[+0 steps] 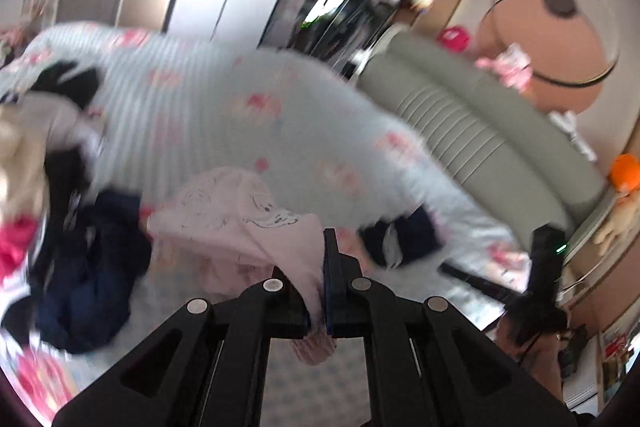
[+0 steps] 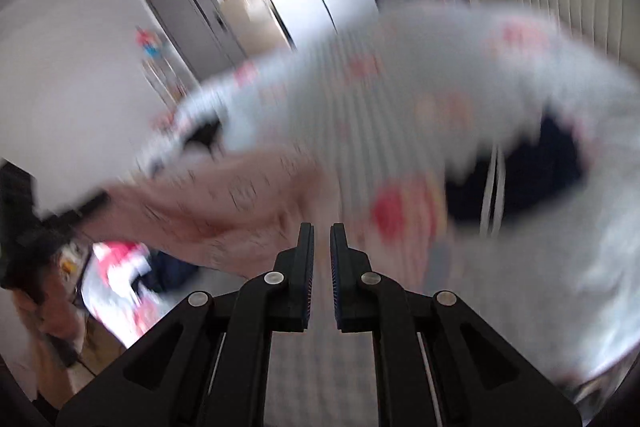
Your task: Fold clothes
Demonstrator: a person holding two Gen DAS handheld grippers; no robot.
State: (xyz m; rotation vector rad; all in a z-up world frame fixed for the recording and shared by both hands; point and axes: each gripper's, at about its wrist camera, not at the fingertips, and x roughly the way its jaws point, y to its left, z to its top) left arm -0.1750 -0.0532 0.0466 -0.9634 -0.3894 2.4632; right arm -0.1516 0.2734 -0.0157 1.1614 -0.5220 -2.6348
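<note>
Garment (image 1: 248,223) blurred, hiding left tool (image 1: 320,267)

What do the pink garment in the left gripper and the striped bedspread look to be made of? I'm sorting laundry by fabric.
The pink garment looks like a soft matte knit, probably cotton jersey: it drapes limply from the left gripper and carries a printed line drawing. The striped bedspread looks like thin woven cotton, matte, with fine stripes and pink prints. Blur leaves both uncertain.

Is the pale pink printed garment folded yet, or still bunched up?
Bunched, not folded: the pale pink printed garment hangs crumpled from the shut left tongs above the striped bedsheet.
</note>
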